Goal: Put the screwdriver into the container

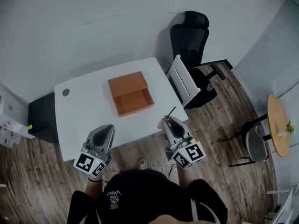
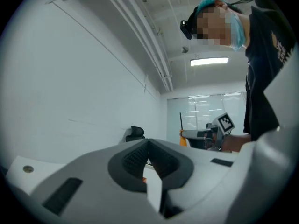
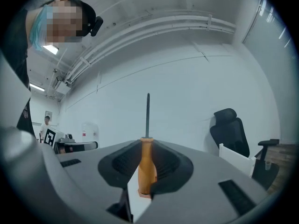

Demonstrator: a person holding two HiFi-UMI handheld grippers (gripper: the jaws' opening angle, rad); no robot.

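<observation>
Head view: the orange container (image 1: 135, 110) sits open at mid worktop (image 1: 84, 106), its lid folded back on the far side. Both grippers hover at the near edge, over the wooden floor. The right gripper (image 1: 168, 122) carries the screwdriver (image 1: 170, 113), shaft pointing ahead. The left gripper (image 1: 108, 128) has nothing in it. The container is well apart from both.

Left gripper view: the fingers (image 2: 135, 158) are clenched tip to tip and empty.

Right gripper view: the fingers (image 3: 166, 164) grasp the screwdriver's orange handle (image 3: 146, 167). The dark shaft (image 3: 148, 115) stands clear beyond them.

Risks, as I judge them: the handle is smooth and tapered, so it could slip in the grasp. Any drop here lands on the floor, not the worktop. The protruding shaft could catch the container's near wall or nudge the light box. A high release could let the tool bounce out.

Writing: the markers on the cubes are patterns only. The print on the person's black shirt is too small to read.
</observation>
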